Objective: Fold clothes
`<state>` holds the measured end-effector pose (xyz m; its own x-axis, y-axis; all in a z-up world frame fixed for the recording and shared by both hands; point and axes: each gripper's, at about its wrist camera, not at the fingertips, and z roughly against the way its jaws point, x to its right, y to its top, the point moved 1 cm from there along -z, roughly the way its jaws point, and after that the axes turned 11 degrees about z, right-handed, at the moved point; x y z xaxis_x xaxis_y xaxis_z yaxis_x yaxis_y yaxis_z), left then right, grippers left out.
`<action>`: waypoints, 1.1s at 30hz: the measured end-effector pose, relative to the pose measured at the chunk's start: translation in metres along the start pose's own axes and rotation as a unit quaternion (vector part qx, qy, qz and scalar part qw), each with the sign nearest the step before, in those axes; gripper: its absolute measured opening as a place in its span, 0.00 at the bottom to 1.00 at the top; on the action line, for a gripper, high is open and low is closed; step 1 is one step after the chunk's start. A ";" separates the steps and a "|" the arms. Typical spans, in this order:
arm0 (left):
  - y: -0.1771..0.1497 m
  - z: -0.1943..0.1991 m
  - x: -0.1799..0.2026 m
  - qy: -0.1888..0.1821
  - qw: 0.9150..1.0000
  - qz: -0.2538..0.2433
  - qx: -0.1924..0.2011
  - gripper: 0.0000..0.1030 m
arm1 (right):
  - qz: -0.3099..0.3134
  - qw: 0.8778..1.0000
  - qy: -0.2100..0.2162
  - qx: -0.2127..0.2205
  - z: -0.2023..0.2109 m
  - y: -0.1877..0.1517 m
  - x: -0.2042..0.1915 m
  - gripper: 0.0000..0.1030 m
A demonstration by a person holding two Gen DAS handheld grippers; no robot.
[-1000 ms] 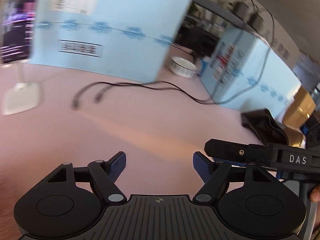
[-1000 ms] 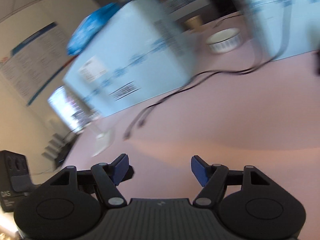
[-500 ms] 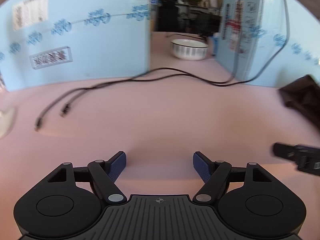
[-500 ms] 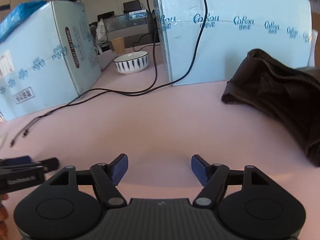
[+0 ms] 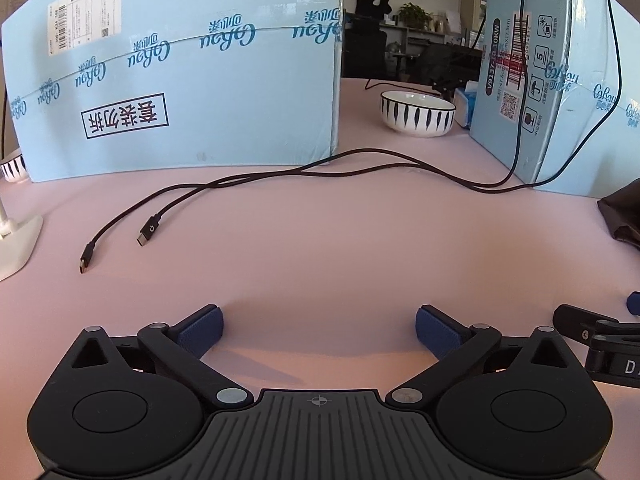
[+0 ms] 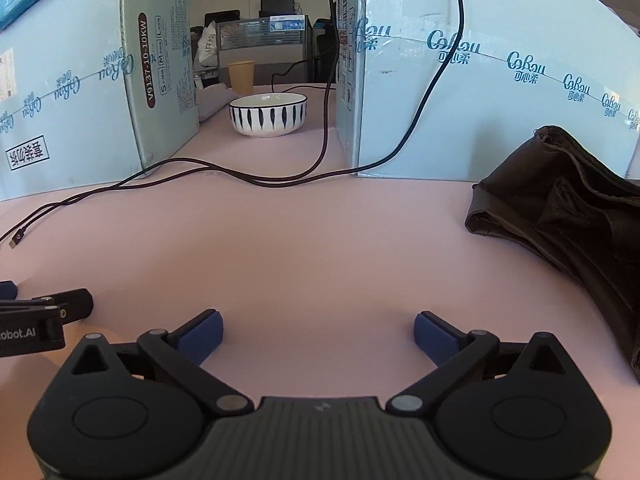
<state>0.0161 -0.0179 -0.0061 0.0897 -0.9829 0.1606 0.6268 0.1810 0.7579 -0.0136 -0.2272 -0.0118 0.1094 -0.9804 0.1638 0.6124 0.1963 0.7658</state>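
pale blue boxes (image 6: 500, 92) printed "cobau"; one end reads "v9137-10-10kw"

Both views were bright and evenly lit, daylight washing the pink tabletop (image 5: 320, 240) with a warm cast. Soft shadows fell just under the left gripper (image 5: 318, 326) and the right gripper (image 6: 316, 330), pooling on the surface below the blue pads. The frames were sharp, no motion blur; print on the blue boxes (image 5: 200, 92) read cleanly. Fisheye bending was strong: box edges bowed and dark vignette filled the upper corners. The dark garment (image 6: 572, 216) kept its folds visible though its deepest creases went near black. The office beyond the bowl (image 6: 268, 114) sat dimmer and softer. A mild sheen lay on the right box face (image 6: 500, 92).
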 end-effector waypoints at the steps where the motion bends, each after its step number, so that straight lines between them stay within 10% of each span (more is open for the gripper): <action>1: 0.000 0.000 0.000 0.001 1.000 0.001 0.000 1.00 | -0.001 1.000 -0.001 0.000 -0.001 0.000 0.000 1.00; 33: -0.004 0.004 0.003 0.004 1.000 -0.002 0.003 1.00 | -0.031 0.999 -0.034 -0.005 0.001 -0.005 0.007 1.00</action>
<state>0.0107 -0.0214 -0.0054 0.0927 -0.9839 0.1527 0.6231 0.1769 0.7619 -0.0163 -0.2349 -0.0136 0.0184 -0.9872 0.1587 0.6238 0.1353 0.7698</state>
